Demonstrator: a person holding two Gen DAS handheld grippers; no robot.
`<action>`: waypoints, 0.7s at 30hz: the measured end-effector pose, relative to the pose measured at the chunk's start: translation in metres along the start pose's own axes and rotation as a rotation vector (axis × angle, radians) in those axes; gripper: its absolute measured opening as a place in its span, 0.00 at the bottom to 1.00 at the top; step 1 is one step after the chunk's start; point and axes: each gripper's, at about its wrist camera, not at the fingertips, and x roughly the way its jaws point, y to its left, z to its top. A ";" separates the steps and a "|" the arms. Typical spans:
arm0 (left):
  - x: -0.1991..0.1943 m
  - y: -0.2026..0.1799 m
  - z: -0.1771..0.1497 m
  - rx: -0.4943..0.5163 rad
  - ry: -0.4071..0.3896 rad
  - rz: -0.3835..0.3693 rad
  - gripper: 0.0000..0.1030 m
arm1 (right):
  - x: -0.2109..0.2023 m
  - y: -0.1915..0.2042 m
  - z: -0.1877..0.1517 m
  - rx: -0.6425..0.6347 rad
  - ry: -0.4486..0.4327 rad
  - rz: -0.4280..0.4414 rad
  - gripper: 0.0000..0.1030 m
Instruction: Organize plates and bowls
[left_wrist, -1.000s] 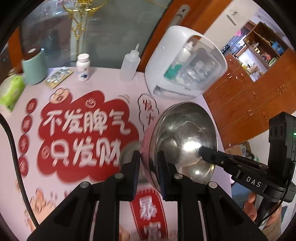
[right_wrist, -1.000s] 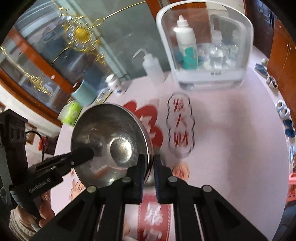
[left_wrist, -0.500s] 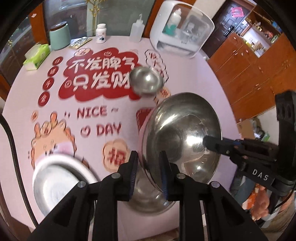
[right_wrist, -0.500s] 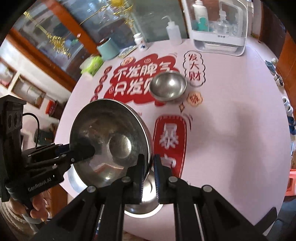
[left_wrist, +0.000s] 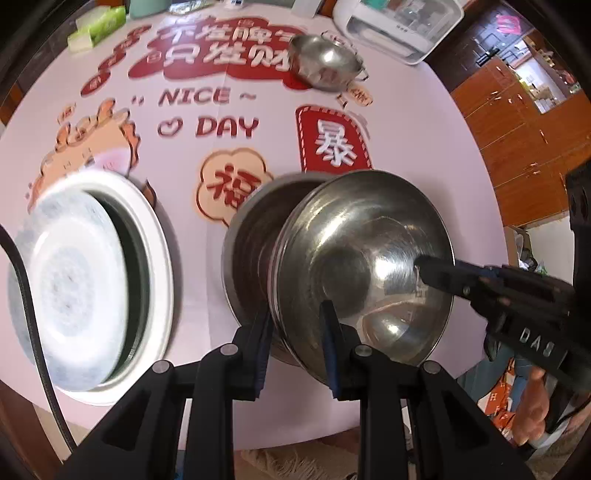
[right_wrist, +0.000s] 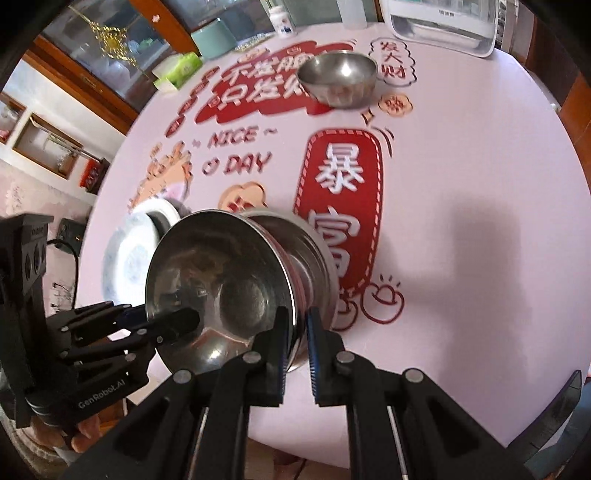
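Shiny round steel bowl (left_wrist: 365, 266) tilted over a second steel bowl (left_wrist: 255, 236) near the table's front edge (left_wrist: 295, 439), left gripper (left_wrist: 295, 350) and right gripper (right_wrist: 295, 343) both pinching its thin rim, left jaws just eased, perhaps looser, glazed white plates (left_wrist: 88, 273) beside, small steel bowl (right_wrist: 338, 77) well apart, open pink tablecloth (right_wrist: 461, 184) to the right.

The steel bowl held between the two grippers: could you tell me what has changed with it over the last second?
Both grippers carried the steel bowl from the far side of the table, down and toward its near edge, over a second bowl beside the white plates. The right gripper stays shut on its rim; the left gripper has eased open slightly, rim still between its fingers. The small bowl has not moved.
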 end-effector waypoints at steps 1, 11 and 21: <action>0.003 0.001 0.001 -0.004 0.004 0.001 0.22 | 0.004 -0.001 -0.002 0.003 0.008 -0.006 0.09; 0.016 0.008 0.015 -0.006 -0.002 0.020 0.22 | 0.026 -0.002 -0.001 0.011 0.035 -0.034 0.09; 0.019 0.014 0.022 0.033 0.016 0.011 0.28 | 0.030 0.002 0.005 0.014 0.033 -0.052 0.10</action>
